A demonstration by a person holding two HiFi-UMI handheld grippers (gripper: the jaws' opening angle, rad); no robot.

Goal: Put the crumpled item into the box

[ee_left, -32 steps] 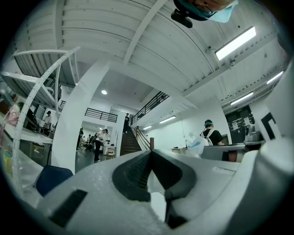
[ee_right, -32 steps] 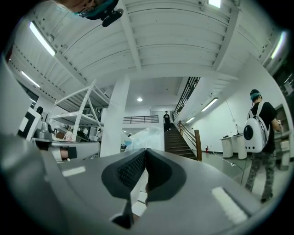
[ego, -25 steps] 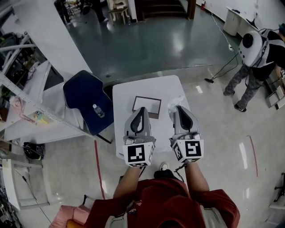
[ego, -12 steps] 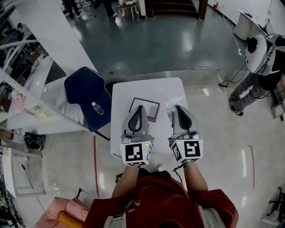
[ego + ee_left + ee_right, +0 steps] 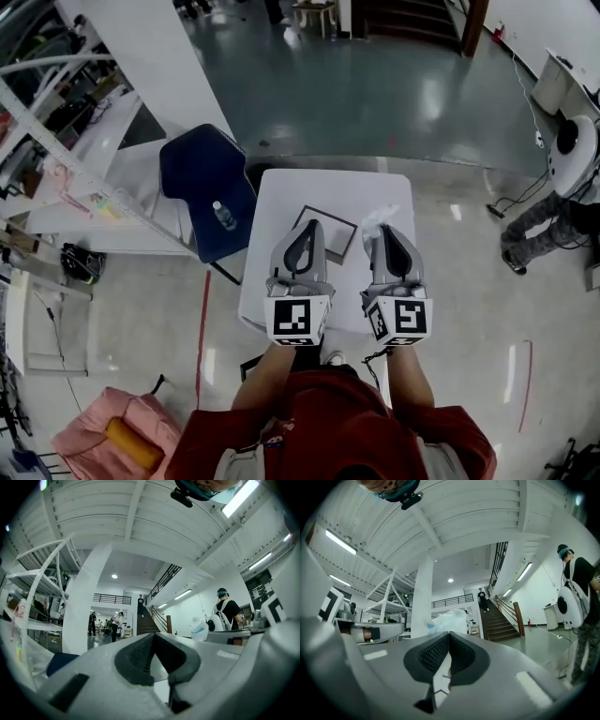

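Observation:
A shallow dark-rimmed box [image 5: 330,233] lies on the small white table [image 5: 328,187]. To its right sits the crumpled item [image 5: 379,218], a clear whitish wad with a blue spot. It also shows in the left gripper view [image 5: 199,629] and in the right gripper view [image 5: 447,619]. My left gripper [image 5: 307,225] hovers over the box's near left corner, shut and holding nothing [image 5: 153,634]. Just short of the crumpled item, my right gripper [image 5: 385,229] is shut too, with nothing between its pads [image 5: 449,633].
A blue chair [image 5: 204,183] with a small bottle [image 5: 223,215] stands left of the table. White shelving [image 5: 66,178] lines the left side. A person with a white pack [image 5: 562,178] stands at the far right. A pink bag [image 5: 103,436] lies on the floor at the lower left.
The head view has swung, so the table sits a little further right in the picture. Both grippers have shifted slightly left across the table's near part and stayed shut.

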